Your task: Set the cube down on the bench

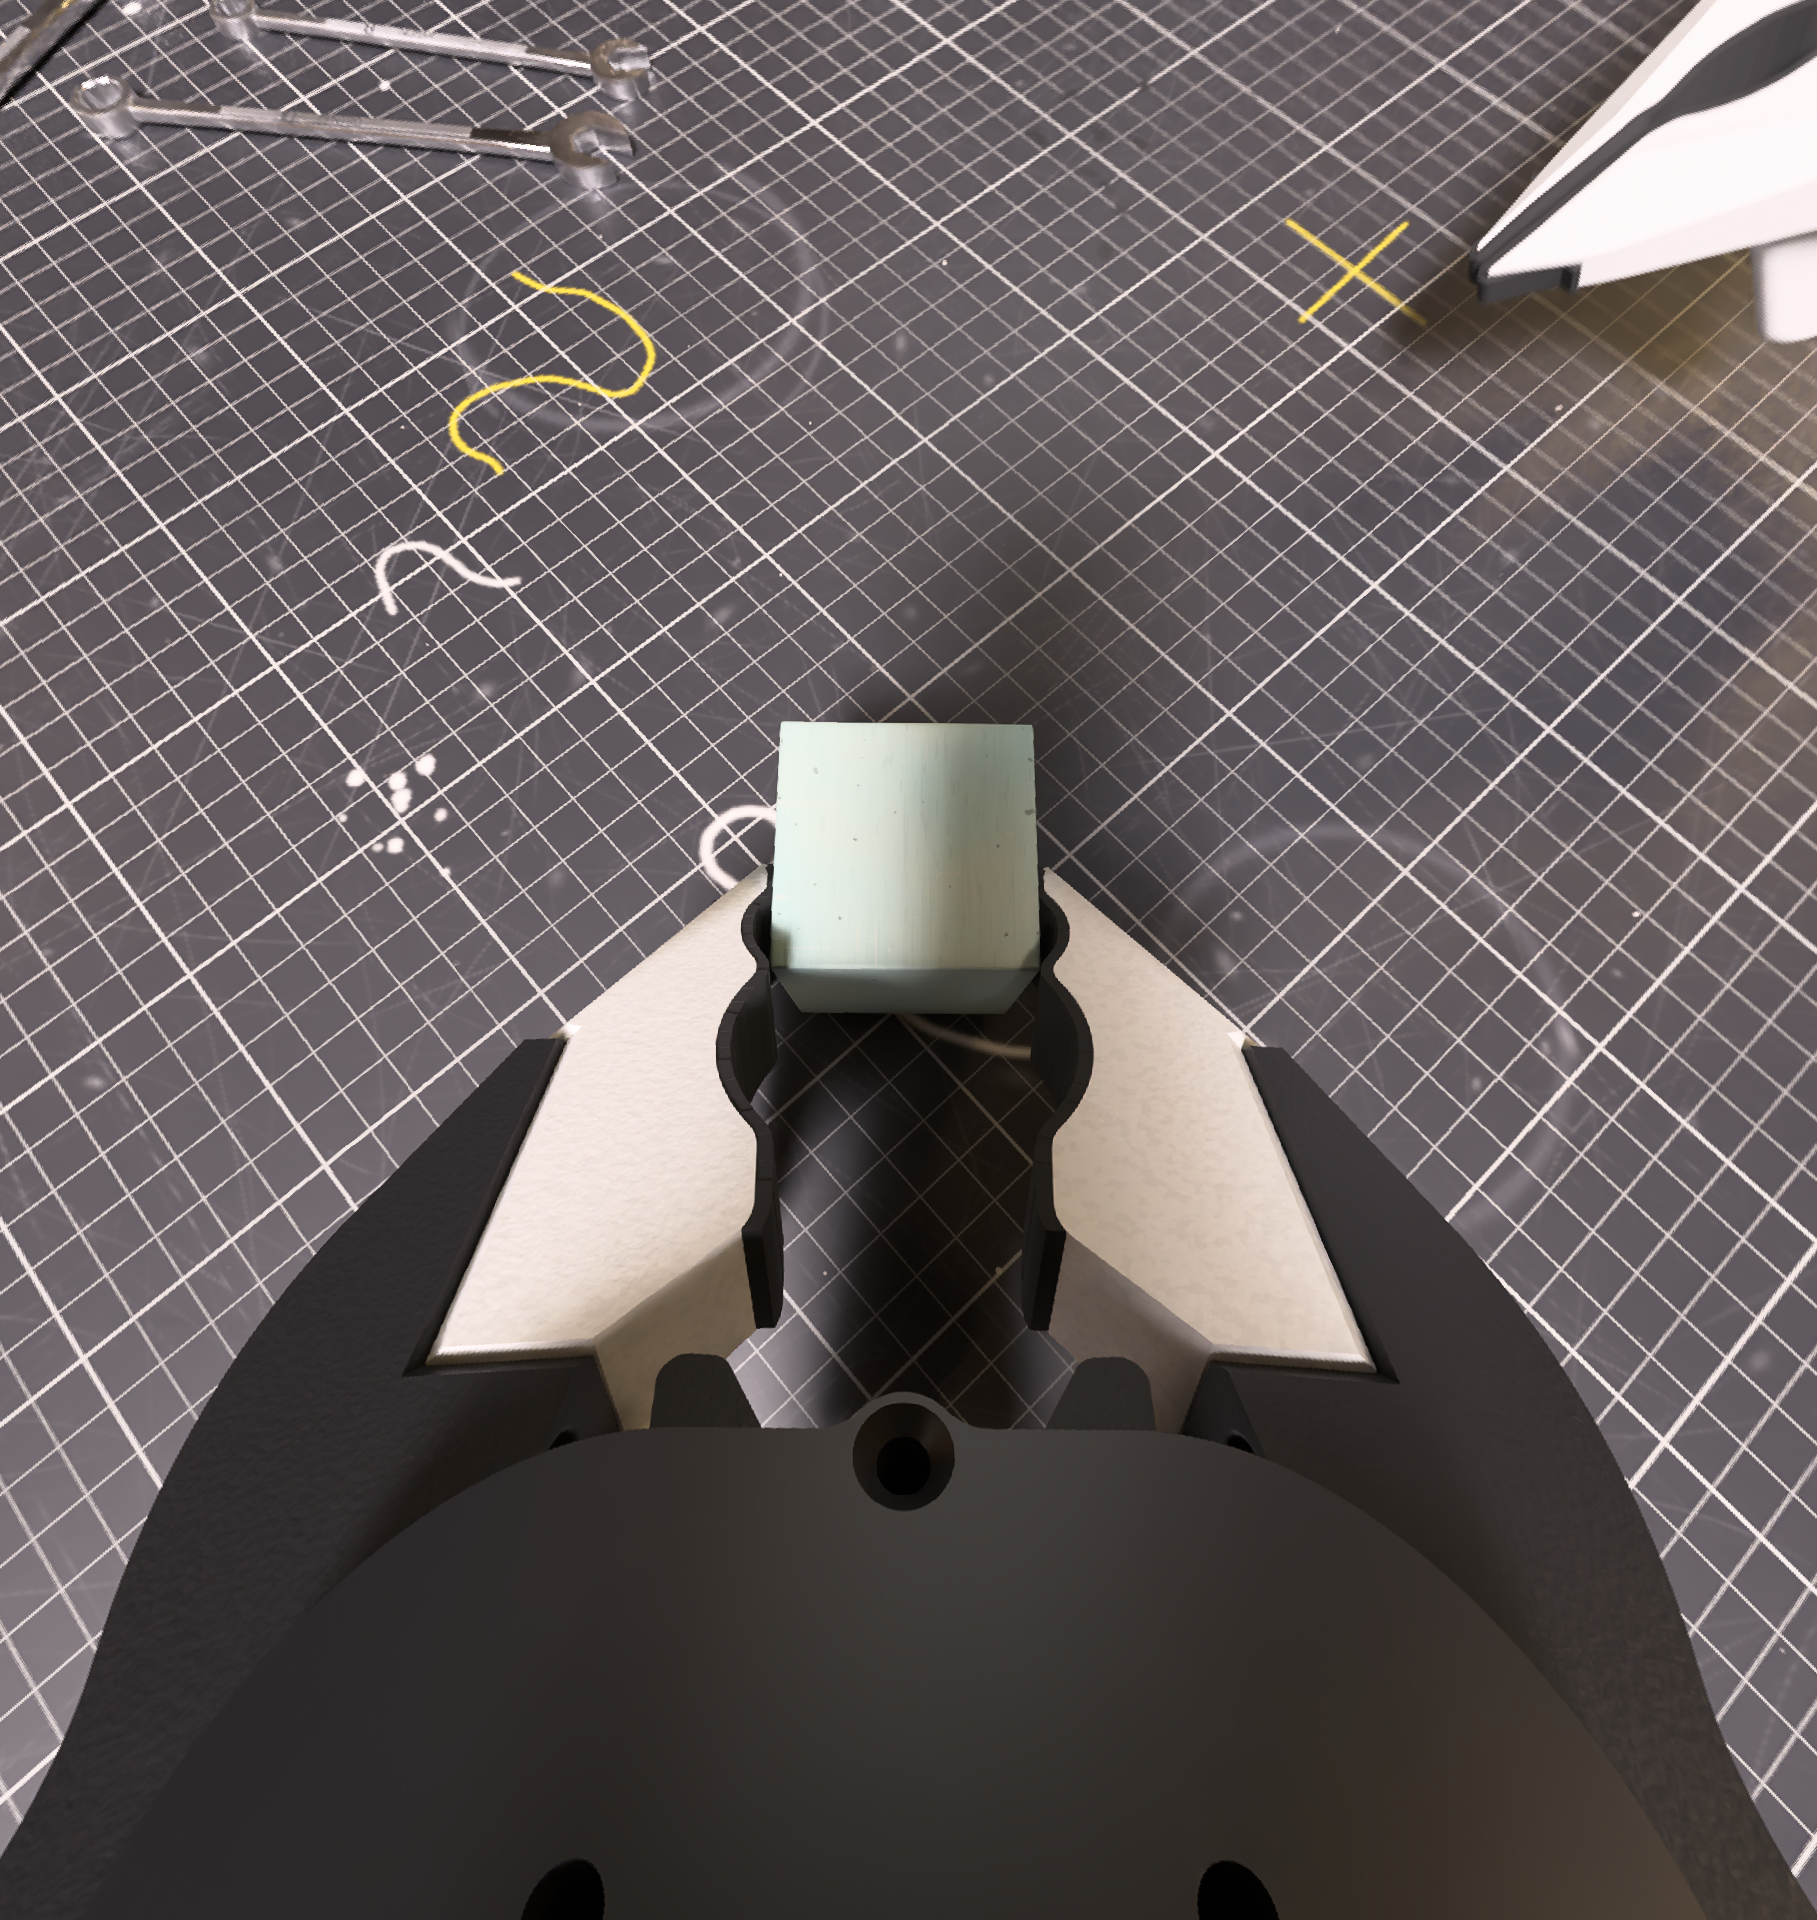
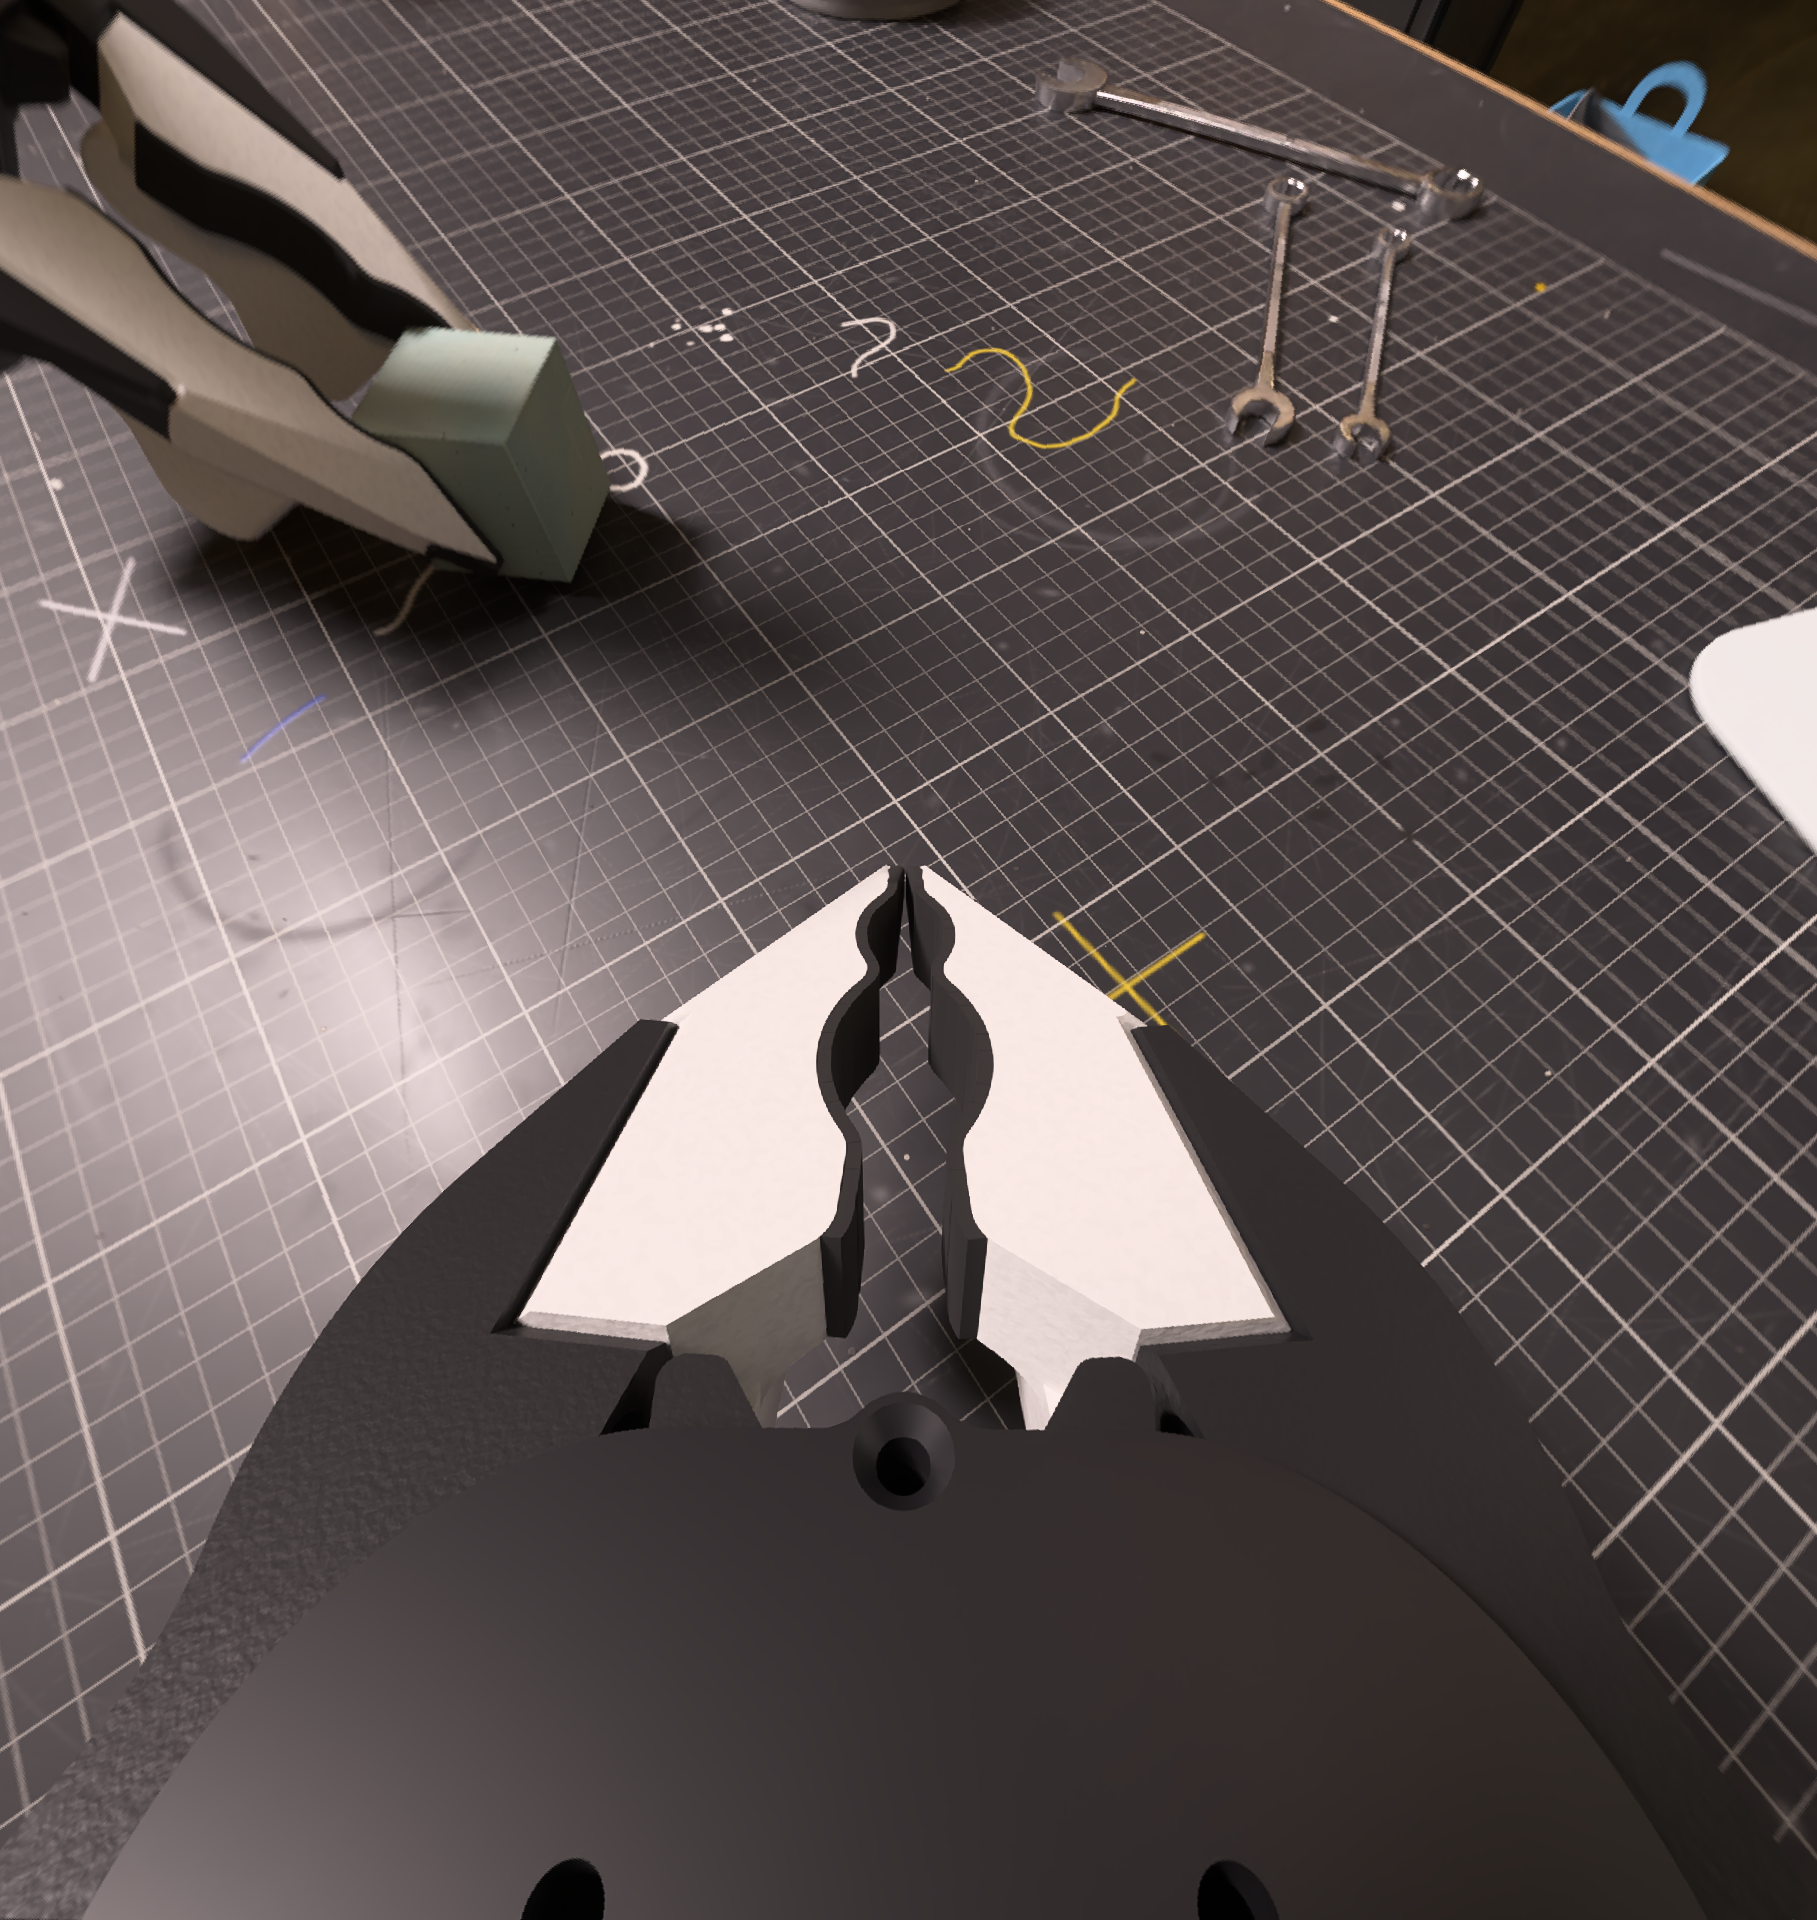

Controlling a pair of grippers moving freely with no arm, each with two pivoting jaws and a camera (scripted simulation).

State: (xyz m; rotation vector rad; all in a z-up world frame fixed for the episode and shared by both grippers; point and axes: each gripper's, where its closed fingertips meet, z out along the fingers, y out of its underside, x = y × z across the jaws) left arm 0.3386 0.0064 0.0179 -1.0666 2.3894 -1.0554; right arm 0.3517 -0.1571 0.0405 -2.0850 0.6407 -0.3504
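Left gripper (image 1: 904, 935): you have it clamped on the cube, one finger on each side, tips gripping the near half of the block.
Cube (image 1: 904, 862): pale mint green, pinched at your left fingertips and tilted forward. In the right wrist view the cube (image 2: 499, 468) has its lower far edge at or just above the mat, shadow right under it; can't tell if it touches.
Right gripper (image 2: 904, 883): your fingers are closed tip to tip with nothing between them, hovering over the mat well apart from the cube.
Bench (image 1: 1299, 727): dark cutting mat with a white grid, scuffed; bench edge shows at top right of the right wrist view.
Yellow cross (image 2: 1132, 971): on the mat just beside your right fingertips, partly hidden by the right finger.
Yellow squiggle (image 1: 561, 364): on the mat ahead of the cube, to the left.
White cross (image 2: 114, 618): chalk mark near the left gripper's shadow.
Wrenches (image 2: 1278, 312): several silver ones lying flat at the far side, well apart from both grippers.
White sheet (image 2: 1808, 727): rounded corner at the right edge of the mat.
Blue object (image 2: 1652, 125): off the bench, top right; can't tell what it is.
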